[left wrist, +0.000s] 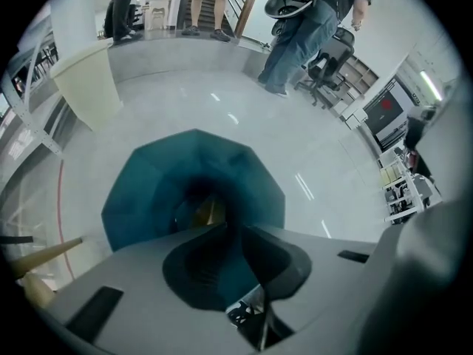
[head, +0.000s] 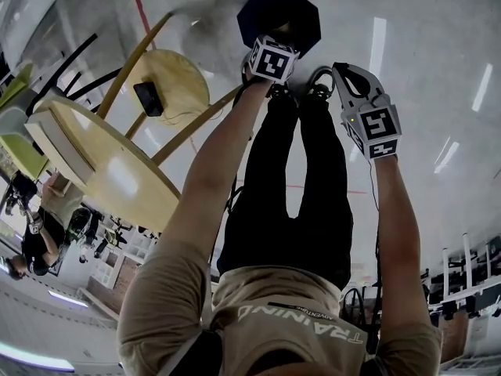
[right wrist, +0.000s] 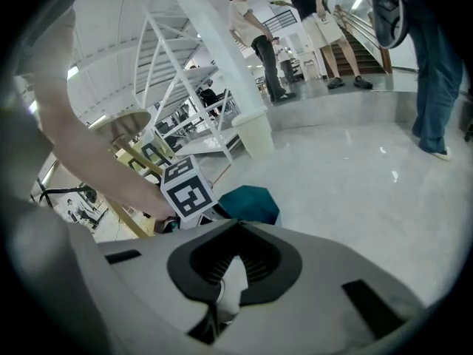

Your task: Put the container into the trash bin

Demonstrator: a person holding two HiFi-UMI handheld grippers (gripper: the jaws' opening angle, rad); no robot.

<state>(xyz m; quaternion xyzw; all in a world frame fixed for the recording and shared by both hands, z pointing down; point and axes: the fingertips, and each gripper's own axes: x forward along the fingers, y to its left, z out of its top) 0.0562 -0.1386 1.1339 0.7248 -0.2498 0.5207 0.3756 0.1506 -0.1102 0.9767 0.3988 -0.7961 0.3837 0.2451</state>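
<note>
Left hand-held gripper (left wrist: 235,261) hangs right over the mouth of the teal trash bin (left wrist: 148,191), jaws spread, and nothing sits between them, just the bin's inner wall showing through the gap. Straight ahead and down its line, deep in the dark of the bin, a sliver of something yellowish shows, and I take that to be the container (left wrist: 207,211), already inside. Too little of it shows to call which way its long axis runs. Right hand-held gripper (right wrist: 233,266) is parted too, by a narrower gap, and only the pale floor (right wrist: 347,191) seems to show between its ribbed pads. From that gripper the bin lies ahead and slightly to the left, beyond the left one's marker cube (right wrist: 185,189), so the left is clearly the nearer of the two. The count: one bin, one yellowish thing in it, two hand-held grippers, neither carrying anything. By my read, the drop looks done, and what remains is simply lifting the left one straight up and clear of the rim.
</note>
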